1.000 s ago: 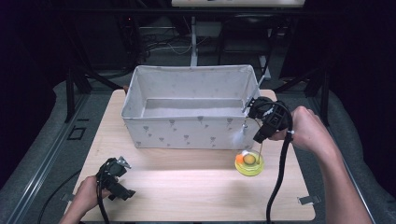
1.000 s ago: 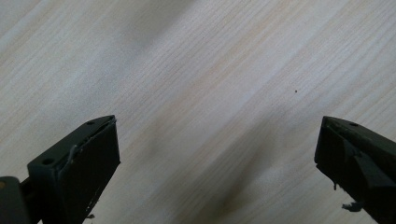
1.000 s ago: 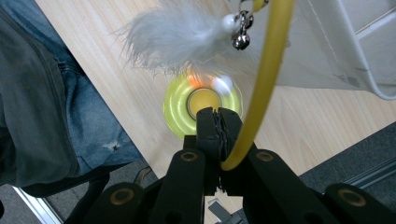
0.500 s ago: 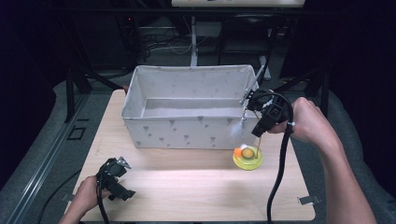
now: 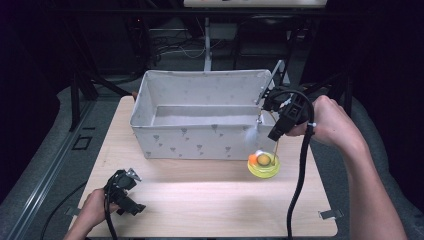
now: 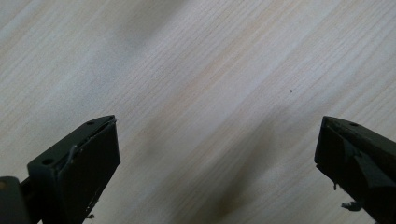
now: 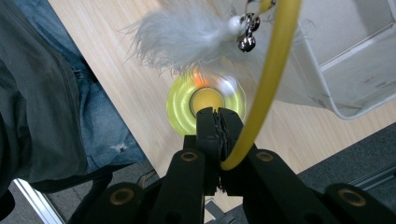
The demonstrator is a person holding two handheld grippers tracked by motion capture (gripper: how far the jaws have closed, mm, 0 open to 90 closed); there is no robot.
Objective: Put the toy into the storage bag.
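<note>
Lifted toward the bin [image 5: 200, 135], the toy's yellow wand [image 7: 264, 88] stands upright, pinched in right fingers [image 7: 219, 123].

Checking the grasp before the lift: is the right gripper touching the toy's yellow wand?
Touching. In the right gripper view, the right gripper has its jaws shut on the yellow wand, which curves up from between them.

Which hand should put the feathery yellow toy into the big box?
The right one, probably. Its tool is already shut on the toy's yellow wand, right beside the fabric box, with the feather dangling. The left tool sits open at the table's near corner, holding nothing.
</note>
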